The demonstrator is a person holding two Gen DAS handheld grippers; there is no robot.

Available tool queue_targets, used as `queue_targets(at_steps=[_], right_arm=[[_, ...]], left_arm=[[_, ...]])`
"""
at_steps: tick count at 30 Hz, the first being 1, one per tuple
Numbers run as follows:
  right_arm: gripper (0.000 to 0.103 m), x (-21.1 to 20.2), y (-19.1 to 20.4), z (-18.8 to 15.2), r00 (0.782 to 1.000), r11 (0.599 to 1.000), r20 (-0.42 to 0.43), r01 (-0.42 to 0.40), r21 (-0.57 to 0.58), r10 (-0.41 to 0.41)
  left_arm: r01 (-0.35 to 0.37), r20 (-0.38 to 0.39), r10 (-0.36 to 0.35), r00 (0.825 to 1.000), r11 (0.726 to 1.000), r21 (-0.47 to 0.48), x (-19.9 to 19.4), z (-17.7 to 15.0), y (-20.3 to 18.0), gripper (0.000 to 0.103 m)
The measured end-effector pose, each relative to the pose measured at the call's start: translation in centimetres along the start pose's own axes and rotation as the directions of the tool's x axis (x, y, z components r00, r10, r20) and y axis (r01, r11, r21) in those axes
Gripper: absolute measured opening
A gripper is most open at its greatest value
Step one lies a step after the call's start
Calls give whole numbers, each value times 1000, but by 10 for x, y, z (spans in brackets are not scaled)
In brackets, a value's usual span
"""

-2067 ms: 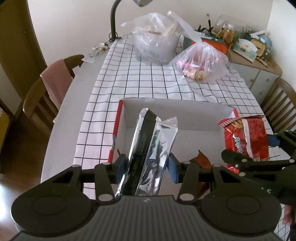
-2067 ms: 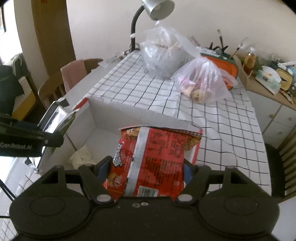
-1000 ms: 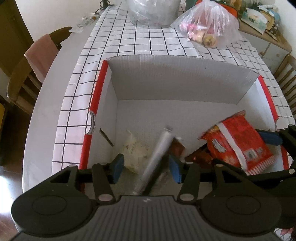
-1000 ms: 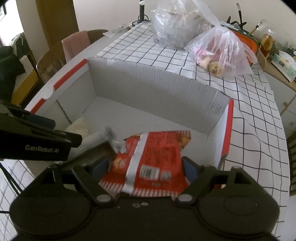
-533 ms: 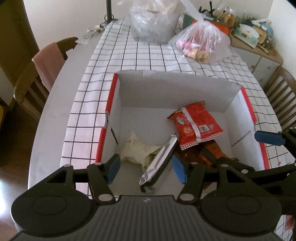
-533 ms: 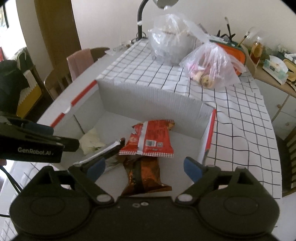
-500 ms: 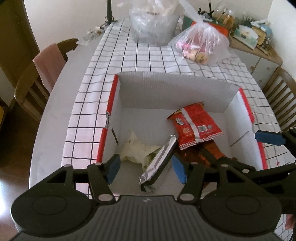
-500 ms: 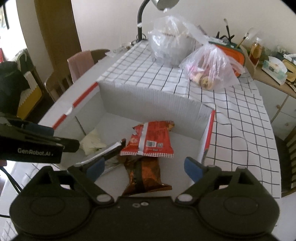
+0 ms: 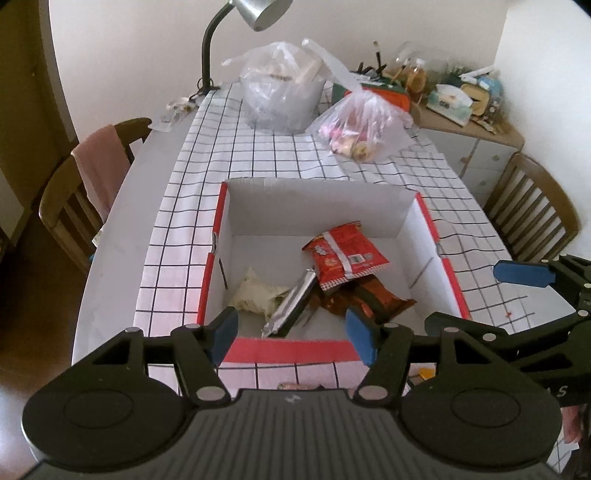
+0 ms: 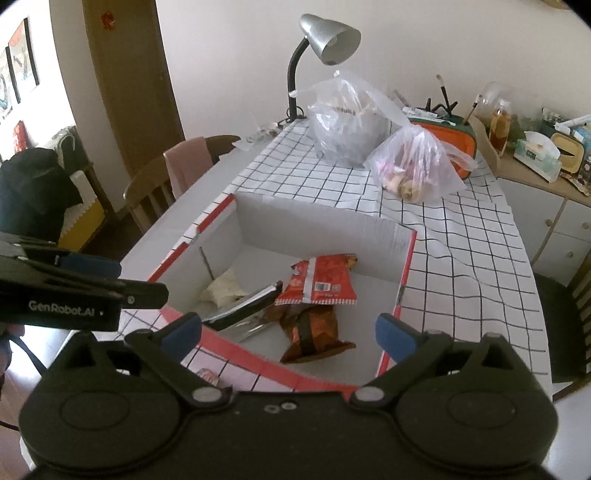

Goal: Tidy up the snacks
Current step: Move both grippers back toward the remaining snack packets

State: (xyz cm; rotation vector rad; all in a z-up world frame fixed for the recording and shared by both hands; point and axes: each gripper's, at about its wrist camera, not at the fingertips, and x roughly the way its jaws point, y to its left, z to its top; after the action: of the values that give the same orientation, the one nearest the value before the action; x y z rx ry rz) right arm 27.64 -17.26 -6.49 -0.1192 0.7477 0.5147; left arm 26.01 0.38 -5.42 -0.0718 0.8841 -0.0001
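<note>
A white cardboard box (image 9: pixel 317 201) with red rims sits on the checked tablecloth; it also shows in the right wrist view (image 10: pixel 325 225). Inside lie a red snack packet (image 9: pixel 345 254) (image 10: pixel 319 282), a silver packet (image 9: pixel 291 302) (image 10: pixel 243 306), a brown packet (image 9: pixel 373 297) (image 10: pixel 314 330) and a pale crumpled wrapper (image 9: pixel 256 293) (image 10: pixel 223 288). My left gripper (image 9: pixel 291 330) is open and empty above the box's near rim. My right gripper (image 10: pixel 288 330) is open and empty, also over the near rim, to the right of the left one.
Two clear plastic bags (image 9: pixel 284 92) (image 9: pixel 364 129) of food stand at the table's far end beside a desk lamp (image 9: pixel 255 14). Wooden chairs (image 9: pixel 74 192) (image 9: pixel 535 210) flank the table. A cluttered sideboard (image 9: pixel 461 110) is at the back right. A small item (image 9: pixel 295 386) lies before the box.
Both grippers let go of their packets into the box and have pulled back and up. The silver and red packets now lie inside.
</note>
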Motion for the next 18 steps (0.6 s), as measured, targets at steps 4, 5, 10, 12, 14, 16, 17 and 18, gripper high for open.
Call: queue_targets(at_steps=[4, 5, 10, 12, 14, 16, 17, 18], right_arm=[[103, -15, 6, -14, 1000, 1000, 2, -22, 3, 22], [103, -18, 8, -17, 1000, 1000, 1, -26, 3, 26], [103, -30, 15, -41, 999, 999, -14, -47, 14, 47], [103, -32, 18, -54, 999, 999, -21, -47, 9, 47], [103, -33, 20, -66, 998, 999, -34, -53, 14, 53], [103, -33, 21, -76, 998, 998, -44, -54, 19, 55], [103, -32, 21, -81, 998, 998, -47, -51, 20, 52], [103, -31, 22, -87, 997, 998, -54, -52, 21, 53]], left_arm=[[1, 28, -1, 1000, 1000, -11, -17, -15, 0, 70], [5, 36, -4, 999, 1000, -16, -21, -19, 0, 75], [43, 26, -43, 999, 998, -36, -32, -39, 3, 77], [47, 14, -47, 999, 998, -45, -34, -49, 4, 77], [49, -2, -49, 999, 997, -55, -34, -58, 4, 77], [54, -22, -56, 998, 996, -68, -32, -70, 6, 77], [52, -33, -55, 998, 996, -74, -31, -76, 6, 77], [48, -41, -51, 998, 996, -82, -29, -82, 6, 77]])
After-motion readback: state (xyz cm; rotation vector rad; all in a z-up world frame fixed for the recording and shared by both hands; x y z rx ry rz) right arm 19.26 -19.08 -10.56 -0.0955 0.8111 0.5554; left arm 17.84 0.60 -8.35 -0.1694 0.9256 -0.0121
